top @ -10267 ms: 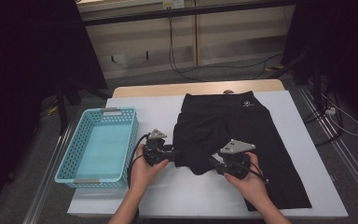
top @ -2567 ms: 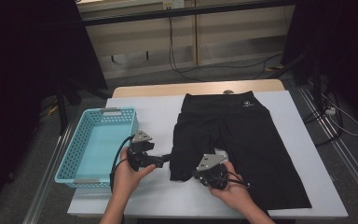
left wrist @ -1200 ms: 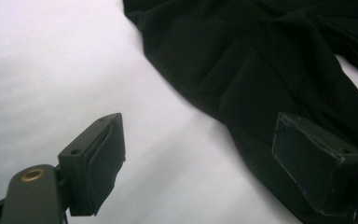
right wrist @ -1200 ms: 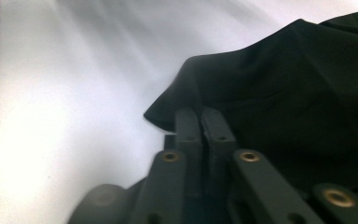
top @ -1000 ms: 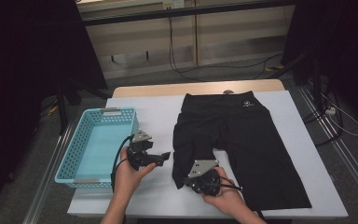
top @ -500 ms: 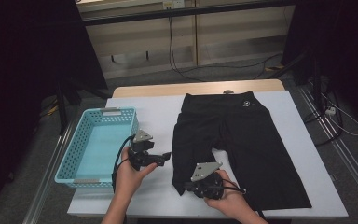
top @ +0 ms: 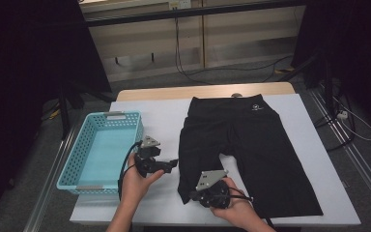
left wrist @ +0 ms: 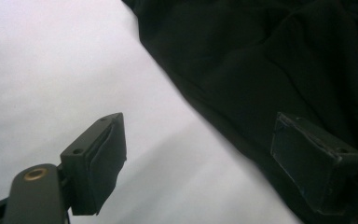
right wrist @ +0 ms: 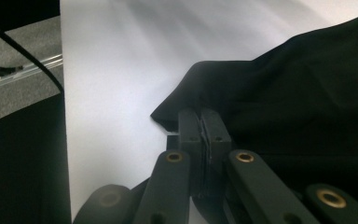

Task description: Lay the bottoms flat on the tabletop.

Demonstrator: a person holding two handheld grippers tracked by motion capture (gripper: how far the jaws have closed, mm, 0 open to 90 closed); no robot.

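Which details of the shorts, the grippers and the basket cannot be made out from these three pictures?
- Logo on the shorts, high view: too small to read.
- Hem corner in the right gripper, right gripper view: the shut jaws cover the pinched part.
- Near wall of the basket, high view: the left hand hides one end.

Black shorts (top: pixel 251 145) flat on table, hem apparently lifted.

Shorts (top: pixel 251 145) lie on the table (top: pixel 164 116), right of the basket (top: pixel 79 162) (which sits at the table's left edge).
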